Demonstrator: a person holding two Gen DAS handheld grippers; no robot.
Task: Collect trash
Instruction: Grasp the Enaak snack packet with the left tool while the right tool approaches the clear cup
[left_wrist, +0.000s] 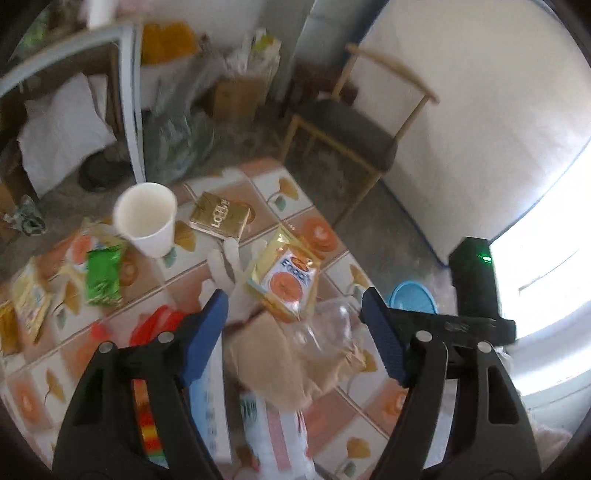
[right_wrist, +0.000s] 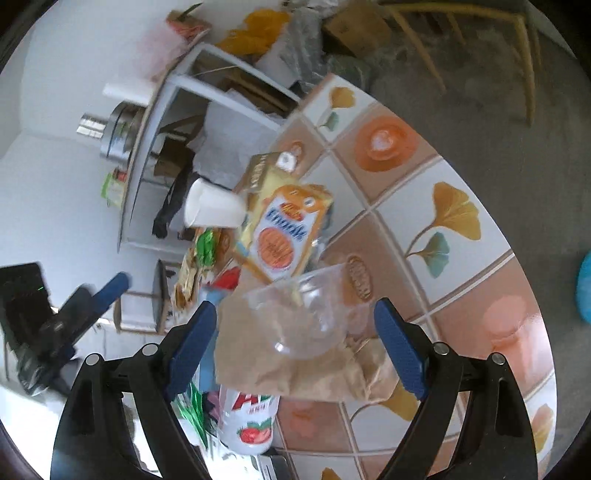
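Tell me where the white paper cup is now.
The white paper cup stands on the tiled table's far left part in the left wrist view, between the green packet and gold packet.

A table (left_wrist: 284, 184) covered in a tile-patterned cloth carries the litter. Toward its far edge stand a white paper cup (left_wrist: 146, 218) and a gold packet (left_wrist: 219, 216); a green wrapper (left_wrist: 103, 277) lies near the left edge. A brown paper bag (right_wrist: 295, 354) with a clear plastic cup (right_wrist: 306, 317) on it lies mid-table, a yellow biscuit packet (right_wrist: 284, 232) just beyond.

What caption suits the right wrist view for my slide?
Open right claw hovers over a clear plastic cup on a brown paper bag, amid wrappers on the tiled table.
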